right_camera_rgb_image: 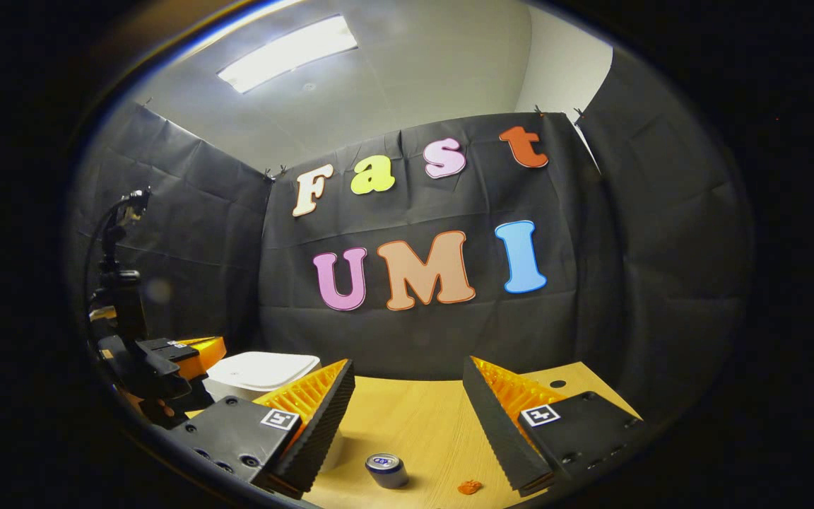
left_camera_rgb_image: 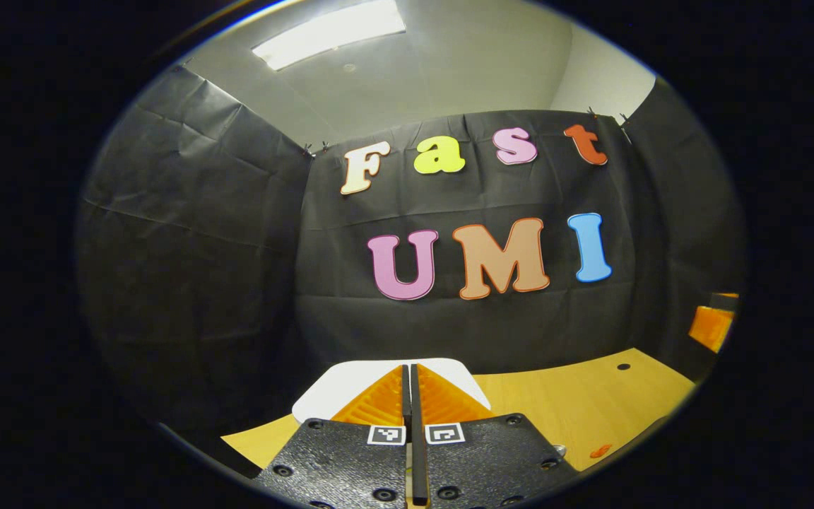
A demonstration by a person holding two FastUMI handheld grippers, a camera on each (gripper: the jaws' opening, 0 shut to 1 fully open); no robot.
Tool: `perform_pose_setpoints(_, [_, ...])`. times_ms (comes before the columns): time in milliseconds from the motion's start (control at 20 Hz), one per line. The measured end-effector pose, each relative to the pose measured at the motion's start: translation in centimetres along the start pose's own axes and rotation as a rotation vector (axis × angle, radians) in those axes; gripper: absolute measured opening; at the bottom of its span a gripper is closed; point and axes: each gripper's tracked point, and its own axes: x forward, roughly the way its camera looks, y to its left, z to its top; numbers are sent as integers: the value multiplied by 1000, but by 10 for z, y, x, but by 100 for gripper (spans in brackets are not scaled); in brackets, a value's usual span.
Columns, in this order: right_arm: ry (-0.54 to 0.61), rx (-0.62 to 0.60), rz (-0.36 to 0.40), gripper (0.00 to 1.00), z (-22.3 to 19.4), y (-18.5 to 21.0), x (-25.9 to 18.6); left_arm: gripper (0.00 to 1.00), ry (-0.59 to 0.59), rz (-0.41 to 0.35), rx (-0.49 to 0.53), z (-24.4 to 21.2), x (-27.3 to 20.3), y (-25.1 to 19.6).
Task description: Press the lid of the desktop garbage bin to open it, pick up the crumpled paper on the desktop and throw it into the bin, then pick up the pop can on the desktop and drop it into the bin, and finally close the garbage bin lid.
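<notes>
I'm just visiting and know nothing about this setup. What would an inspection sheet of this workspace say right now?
Surface: wooden desktop, with a dark hole near its far right corner.
Job's things: white garbage bin, lid down; pop can lying on the desktop; small orange crumpled paper beside it.
Clutter: nothing seen.
Grippers: left hand-held gripper shut, just above the bin lid; right hand-held gripper open, empty, over the can.
Cables: a dark cable loops up from the left hand-held gripper.
Surroundings: black cloth walls, ceiling light panel.
</notes>
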Motion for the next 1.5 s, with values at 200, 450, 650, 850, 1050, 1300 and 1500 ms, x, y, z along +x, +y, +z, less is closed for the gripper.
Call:
perform_pose_setpoints(200, [14,1,-5,97,-3,2,2,0,35,8,10,-29,13,6])
perform_pose_setpoints(450, [34,-25,-13,97,-11,2,4,0,37,22,21,-47,23,5])
perform_pose_setpoints(650, [73,-6,-15,98,-24,3,8,0,20,57,18,-55,24,5])
perform_pose_setpoints(850, [103,-8,-3,97,-32,9,11,0,34,63,-56,-58,22,4])
perform_pose_setpoints(1050, [86,-16,12,98,-28,12,13,0,26,40,-49,-56,22,3])
perform_pose_setpoints(1300, [86,-9,11,97,-30,5,13,0,33,-9,39,-50,23,0])
perform_pose_setpoints(1500, [122,1,-12,98,-45,-12,9,0,14,-2,40,-25,26,5])
